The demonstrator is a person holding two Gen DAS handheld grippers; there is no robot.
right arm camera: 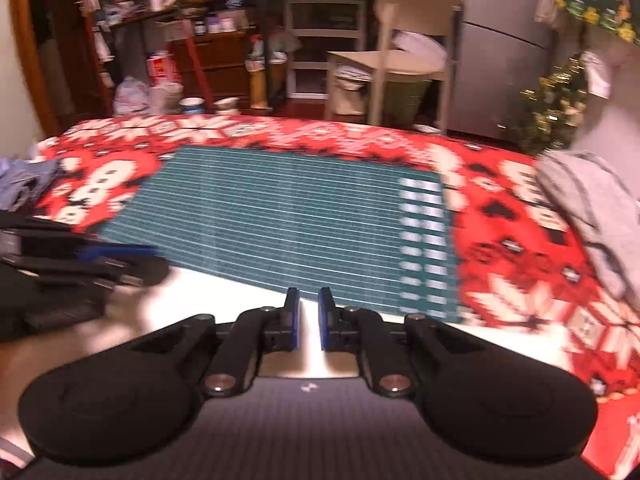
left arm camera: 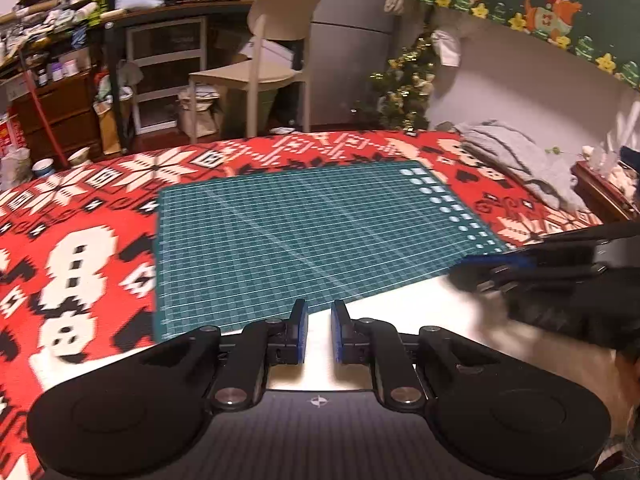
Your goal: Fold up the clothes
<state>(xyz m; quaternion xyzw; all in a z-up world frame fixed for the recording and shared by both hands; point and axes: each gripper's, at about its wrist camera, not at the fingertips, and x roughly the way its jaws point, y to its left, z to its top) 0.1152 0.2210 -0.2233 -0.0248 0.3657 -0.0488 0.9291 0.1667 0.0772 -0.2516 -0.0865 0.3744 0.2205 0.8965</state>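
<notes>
We've barely begun: both tongs, left (left arm camera: 319, 330) and right (right arm camera: 308, 318), nearly closed on the white garment's (left arm camera: 400, 312) 12 o'clock edge.

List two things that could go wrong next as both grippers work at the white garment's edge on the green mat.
1. The left gripper and right gripper have only narrow gaps over the white garment; a shallow pinch could slip on lifting.
2. The grippers sit near each other, so uneven lifting could skew the fold or make them collide.
</notes>
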